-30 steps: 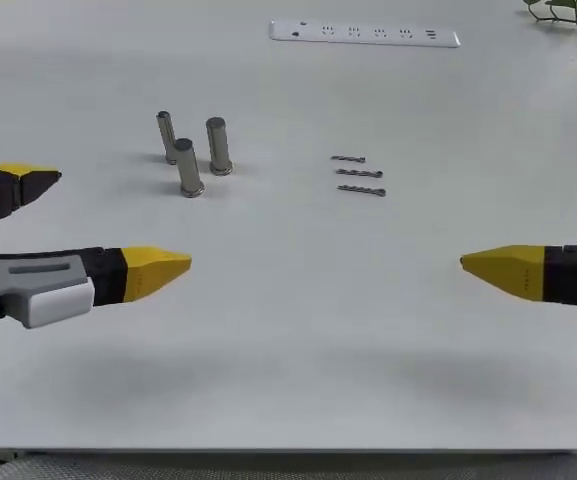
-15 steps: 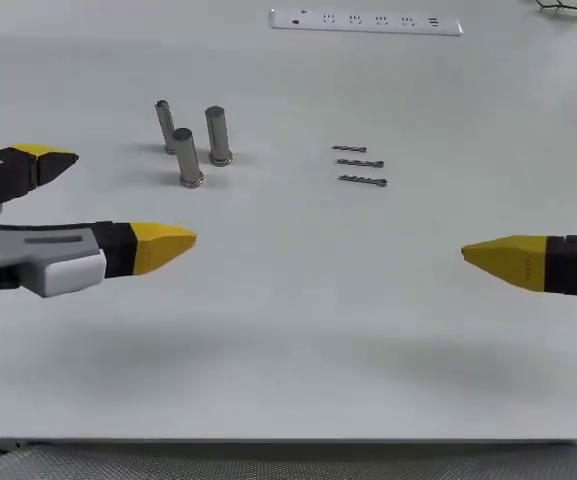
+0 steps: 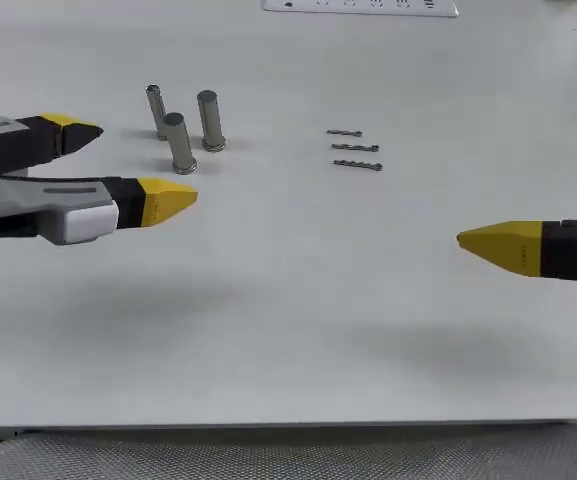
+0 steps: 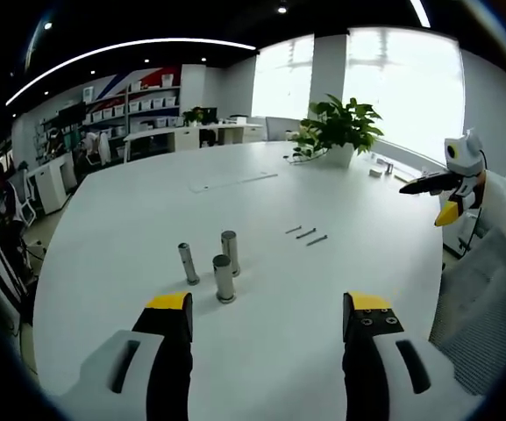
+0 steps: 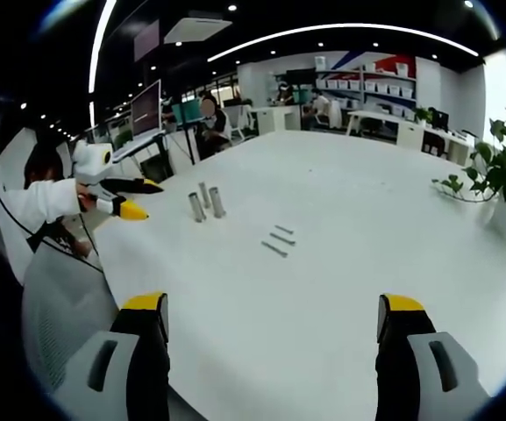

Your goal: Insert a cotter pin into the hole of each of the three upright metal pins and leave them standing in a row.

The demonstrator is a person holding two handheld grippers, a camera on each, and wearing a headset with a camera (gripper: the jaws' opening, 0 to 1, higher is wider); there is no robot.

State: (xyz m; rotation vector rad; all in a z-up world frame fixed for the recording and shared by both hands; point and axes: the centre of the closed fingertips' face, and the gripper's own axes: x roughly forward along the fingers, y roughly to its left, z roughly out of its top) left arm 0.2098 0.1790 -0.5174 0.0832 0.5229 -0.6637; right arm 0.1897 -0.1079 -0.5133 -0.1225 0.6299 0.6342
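On the tabletop (image 3: 298, 320), back-left: three metal pins (image 3: 178, 143) upright in a tight cluster, not in a row. Three cotter pins (image 3: 356, 148) lie loose and parallel, well right of them, on the surface. Power strip (image 3: 360, 6) sits at the far edge, and the near edge runs along the bottom of the head view. Wide bare surface lies between the parts and the near edge, plus a clear gap between the two groups.

Left tool (image 3: 146, 162) hovers just beside the metal pins on their near-left side, pointing right, roughly level, jaws spread wide, gripping nothing. Right tool (image 3: 525, 200) comes in from the right edge pointing left, jaws also spread wide and holding nothing, well apart from the cotter pins. Both are off the surface, with shadows underneath.
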